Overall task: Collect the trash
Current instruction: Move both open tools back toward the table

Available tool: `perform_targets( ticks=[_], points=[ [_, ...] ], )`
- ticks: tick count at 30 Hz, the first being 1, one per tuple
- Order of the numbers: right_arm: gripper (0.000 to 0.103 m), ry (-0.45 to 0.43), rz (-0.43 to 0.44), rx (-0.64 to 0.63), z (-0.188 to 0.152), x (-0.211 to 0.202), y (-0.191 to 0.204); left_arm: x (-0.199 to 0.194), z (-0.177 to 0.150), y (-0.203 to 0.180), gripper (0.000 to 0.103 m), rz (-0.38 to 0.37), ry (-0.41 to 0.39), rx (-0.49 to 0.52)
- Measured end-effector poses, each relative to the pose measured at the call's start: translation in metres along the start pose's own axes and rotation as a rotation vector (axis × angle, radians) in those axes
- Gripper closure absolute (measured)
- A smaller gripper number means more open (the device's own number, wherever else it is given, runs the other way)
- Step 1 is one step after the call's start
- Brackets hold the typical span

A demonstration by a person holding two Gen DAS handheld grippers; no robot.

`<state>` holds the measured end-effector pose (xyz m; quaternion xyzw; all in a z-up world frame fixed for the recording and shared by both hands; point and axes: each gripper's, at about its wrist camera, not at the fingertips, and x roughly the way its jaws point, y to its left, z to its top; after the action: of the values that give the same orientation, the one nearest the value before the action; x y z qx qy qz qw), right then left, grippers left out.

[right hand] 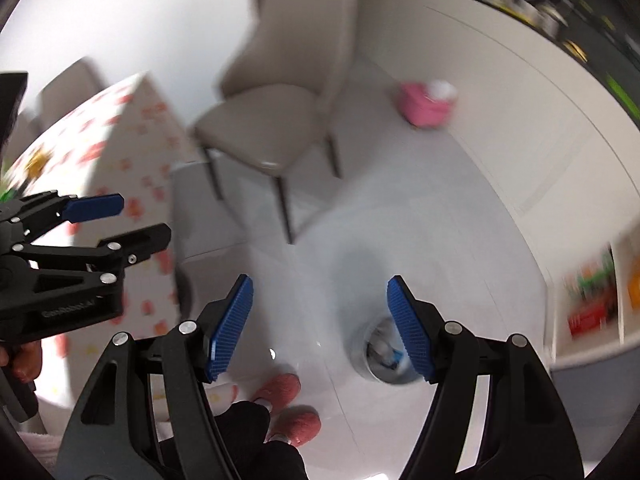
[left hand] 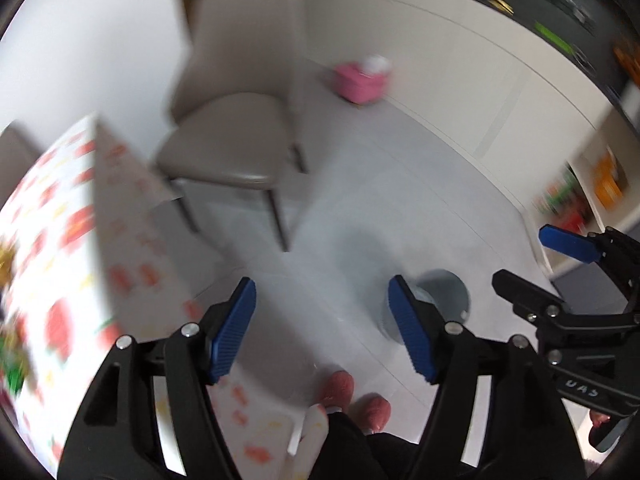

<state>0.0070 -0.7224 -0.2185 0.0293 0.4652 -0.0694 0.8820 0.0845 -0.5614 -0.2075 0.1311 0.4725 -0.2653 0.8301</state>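
Observation:
A grey round trash bin (left hand: 448,294) stands on the pale floor, partly behind my left gripper's right finger. In the right wrist view the bin (right hand: 374,354) shows white and blue scraps inside. My left gripper (left hand: 322,328) hangs high over the floor, open, with nothing between its blue pads. My right gripper (right hand: 320,328) is open and empty too, its right pad covering part of the bin's rim. Each gripper shows in the other's view: the right one (left hand: 534,266) at the right, the left one (right hand: 132,224) at the left. Blurred gold and green bits (left hand: 8,268) lie on the table.
A table with a white, red-patterned cloth (left hand: 60,216) fills the left. A beige chair (left hand: 236,136) stands beyond it, and a pink box (left hand: 362,80) lies on the floor by white cabinets. A person's pink slippers (right hand: 286,392) are below. Shelves with packets (right hand: 592,300) are at the right.

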Motion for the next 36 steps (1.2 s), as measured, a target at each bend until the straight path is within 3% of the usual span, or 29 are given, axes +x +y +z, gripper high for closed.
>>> perform_targets(
  ticks=[7, 13, 23, 28, 36],
  points=[
    [0.036, -0.051, 0.161, -0.241, 0.037, -0.013, 0.114, -0.07, -0.049, 0.098, 0.032, 0.154, -0.046, -0.259],
    [0.036, -0.085, 0.262, -0.398, 0.05, -0.028, 0.229, -0.117, -0.097, 0.191, 0.032, 0.232, -0.08, -0.436],
    [0.036, -0.104, 0.365, -0.489, 0.073, -0.027, 0.425, -0.173, -0.165, 0.367, 0.032, 0.332, -0.099, -0.568],
    [0.036, -0.097, 0.37, -0.515, 0.085, -0.012, 0.484, -0.176, -0.177, 0.417, 0.032, 0.345, -0.101, -0.585],
    [0.036, -0.045, 0.351, -0.564, 0.101, 0.031, 0.523, -0.153, -0.18, 0.453, 0.032, 0.344, -0.071, -0.625]
  ],
)
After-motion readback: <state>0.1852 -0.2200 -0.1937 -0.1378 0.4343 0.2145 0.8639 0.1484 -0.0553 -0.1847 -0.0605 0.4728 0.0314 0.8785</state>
